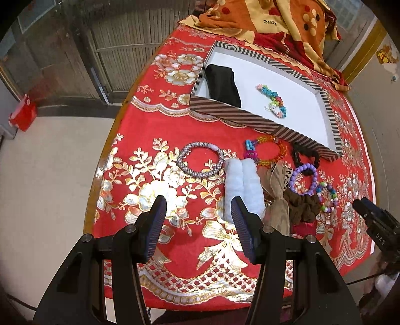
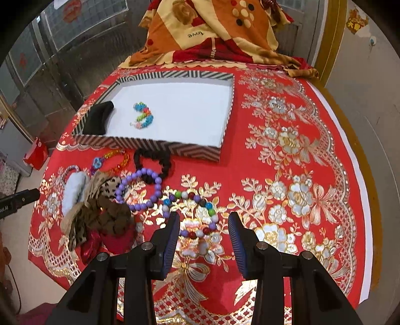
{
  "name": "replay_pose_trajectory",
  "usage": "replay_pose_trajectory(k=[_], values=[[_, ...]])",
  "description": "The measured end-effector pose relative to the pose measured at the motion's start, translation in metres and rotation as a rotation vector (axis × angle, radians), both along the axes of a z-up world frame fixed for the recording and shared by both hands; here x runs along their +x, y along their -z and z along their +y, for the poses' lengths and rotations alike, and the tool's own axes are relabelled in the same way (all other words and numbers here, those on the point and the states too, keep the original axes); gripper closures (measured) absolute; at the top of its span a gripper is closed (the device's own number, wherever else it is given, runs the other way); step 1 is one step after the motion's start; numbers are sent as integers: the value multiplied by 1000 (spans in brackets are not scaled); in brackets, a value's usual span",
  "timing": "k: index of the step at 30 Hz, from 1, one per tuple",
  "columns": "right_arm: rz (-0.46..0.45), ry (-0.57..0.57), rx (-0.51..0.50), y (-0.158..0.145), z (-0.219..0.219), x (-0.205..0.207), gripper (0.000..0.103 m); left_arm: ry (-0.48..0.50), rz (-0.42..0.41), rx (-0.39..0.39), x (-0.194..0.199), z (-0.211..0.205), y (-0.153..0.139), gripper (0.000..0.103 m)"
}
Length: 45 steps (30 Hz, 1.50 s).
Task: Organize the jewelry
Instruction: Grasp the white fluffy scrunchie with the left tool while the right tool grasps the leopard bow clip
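A striped shallow box (image 1: 250, 120) (image 2: 150, 145) with a white floor holds a black cloth (image 1: 223, 86) (image 2: 98, 116) and a colourful bead bracelet (image 1: 273, 100) (image 2: 143, 115). In front of it lie a grey beaded bangle (image 1: 200, 160), a white fluffy scrunchie (image 1: 243, 185) (image 2: 73, 190), an orange bead bracelet (image 1: 272, 150) (image 2: 117, 160), a purple bead bracelet (image 1: 303, 178) (image 2: 140, 190), a black scrunchie (image 2: 152, 162), a brown scrunchie (image 1: 302, 206) (image 2: 112, 215) and a multicolour bead bracelet (image 2: 197, 215) (image 1: 327, 197). My left gripper (image 1: 198, 207) is open above the cloth, beside the white scrunchie. My right gripper (image 2: 203, 222) is open around the multicolour bracelet.
A red and gold floral tablecloth (image 1: 175, 250) (image 2: 287, 175) covers the table. A folded orange patterned blanket (image 1: 275, 17) (image 2: 212, 32) lies behind the box. The table's left edge drops to a pale floor (image 1: 50, 187). A red box (image 1: 23, 116) sits on the floor.
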State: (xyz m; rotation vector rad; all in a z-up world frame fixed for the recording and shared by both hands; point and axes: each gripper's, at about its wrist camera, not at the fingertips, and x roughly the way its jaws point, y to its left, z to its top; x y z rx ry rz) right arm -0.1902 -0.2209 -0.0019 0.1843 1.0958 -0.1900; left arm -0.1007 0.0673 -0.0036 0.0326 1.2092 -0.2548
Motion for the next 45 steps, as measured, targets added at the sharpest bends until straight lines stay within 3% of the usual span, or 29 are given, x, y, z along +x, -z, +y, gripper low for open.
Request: replay_pose_trajectory(k=[19, 27, 38, 45], values=[[44, -27, 38, 19, 0, -6, 65, 126, 56, -24, -12, -45, 7, 50], [48, -35, 71, 26, -3, 5, 65, 90, 88, -22, 0, -39, 16, 50], [13, -175, 183, 16, 36, 29, 64, 51, 160, -74, 13, -35, 29, 50], [38, -257, 207, 29, 60, 52, 64, 29, 163, -76, 20, -31, 30, 50]])
